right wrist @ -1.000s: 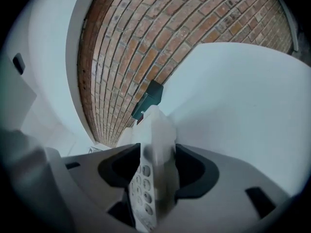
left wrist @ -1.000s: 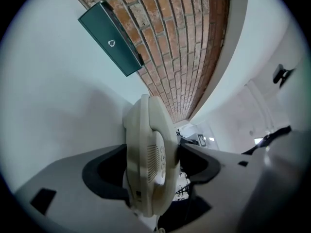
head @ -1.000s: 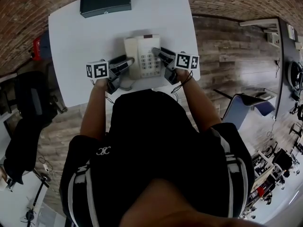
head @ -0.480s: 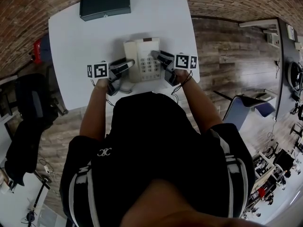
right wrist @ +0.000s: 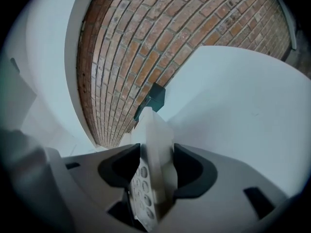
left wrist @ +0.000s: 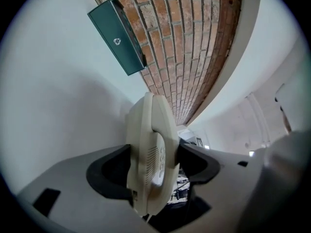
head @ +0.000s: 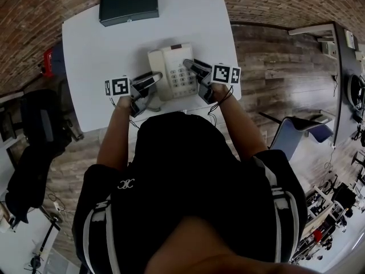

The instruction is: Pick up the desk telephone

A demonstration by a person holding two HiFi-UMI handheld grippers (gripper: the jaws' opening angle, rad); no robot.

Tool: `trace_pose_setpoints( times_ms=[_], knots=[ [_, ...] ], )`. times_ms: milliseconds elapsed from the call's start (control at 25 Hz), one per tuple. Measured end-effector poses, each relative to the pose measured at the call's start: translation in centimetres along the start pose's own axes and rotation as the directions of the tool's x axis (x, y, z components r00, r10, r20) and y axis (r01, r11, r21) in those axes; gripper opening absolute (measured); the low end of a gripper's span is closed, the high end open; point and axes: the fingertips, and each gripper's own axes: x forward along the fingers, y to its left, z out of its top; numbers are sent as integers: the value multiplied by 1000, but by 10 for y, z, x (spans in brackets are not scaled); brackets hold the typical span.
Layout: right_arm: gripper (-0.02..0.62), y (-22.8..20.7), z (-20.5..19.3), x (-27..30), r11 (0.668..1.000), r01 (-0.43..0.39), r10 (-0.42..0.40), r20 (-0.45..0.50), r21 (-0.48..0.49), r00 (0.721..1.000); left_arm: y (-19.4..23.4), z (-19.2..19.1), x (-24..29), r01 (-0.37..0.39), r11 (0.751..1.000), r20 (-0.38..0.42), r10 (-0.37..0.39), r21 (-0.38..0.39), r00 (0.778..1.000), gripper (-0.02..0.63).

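White surface (head: 91,50), with a dark green box (head: 129,4) at its far edge, left of centre. The desk telephone (head: 171,67) is near the front edge. The left hand-held gripper (head: 151,77) is clamped on its handset side. The right hand-held gripper (head: 191,67) has just been opening; its jaws stand wide, with the pads against the keypad-side edge.

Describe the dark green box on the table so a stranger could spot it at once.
Start at the white table against the brickwork. Along its far edge, toward the left corner and clear of the cream desk telephone near the front edge, lies the dark green box. It is the only dark thing on the tabletop: flat, rectangular, with a small pale mark on its near side.
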Motion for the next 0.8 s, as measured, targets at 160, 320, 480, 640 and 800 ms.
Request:
trace_pose_setpoints(
  times_ms=[160, 320, 480, 640, 800],
  knots=[
    [201, 17, 8, -6, 1000, -10, 10, 29, 10, 1000, -17, 9, -9, 4, 999, 24, -5, 37, 1000, 311],
    [201, 39, 17, -12, 1000, -25, 25, 50, -1, 998, -39, 21, -19, 14, 998, 59, -17, 63, 998, 310],
    [201, 68, 36, -23, 998, -45, 49, 89, -47, 995, -69, 37, -29, 13, 989, 99, -28, 147, 995, 308],
    [201, 99, 59, -36, 990, -64, 81, 128, -127, 988, -102, 49, -35, 10, 975, 128, -40, 223, 991, 308],
    [201, 128, 79, -52, 976, -96, 131, 178, -195, 975, -138, 61, -40, -3, 951, 169, -52, 310, 984, 308]
  ],
)
